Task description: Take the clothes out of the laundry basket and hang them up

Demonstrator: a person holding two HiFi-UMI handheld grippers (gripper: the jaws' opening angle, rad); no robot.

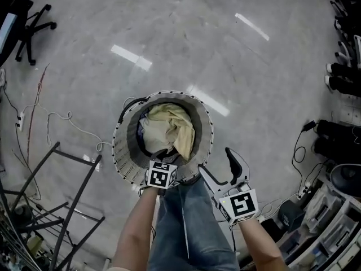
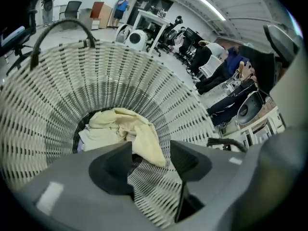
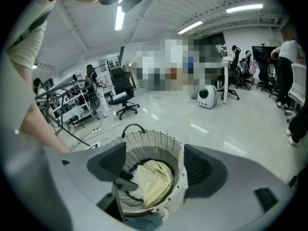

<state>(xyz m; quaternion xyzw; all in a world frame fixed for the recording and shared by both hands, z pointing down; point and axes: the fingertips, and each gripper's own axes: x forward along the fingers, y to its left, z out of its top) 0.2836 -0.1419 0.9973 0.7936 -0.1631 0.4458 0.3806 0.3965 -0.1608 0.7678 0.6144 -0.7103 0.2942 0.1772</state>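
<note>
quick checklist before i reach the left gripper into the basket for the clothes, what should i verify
1. Left gripper jaws apart, nothing between them: ok.
2. Left gripper aimed into the laundry basket: ok, its view looks down inside it.
3. A garment on top to take: ok, the pale yellow garment lies uppermost, over lighter cloth.
4. Right gripper free to help: ok, jaws apart and empty, outside the basket's rim.
5. Place to hang: cannot tell, a black frame stands beside the basket, but no hangers show.
</note>
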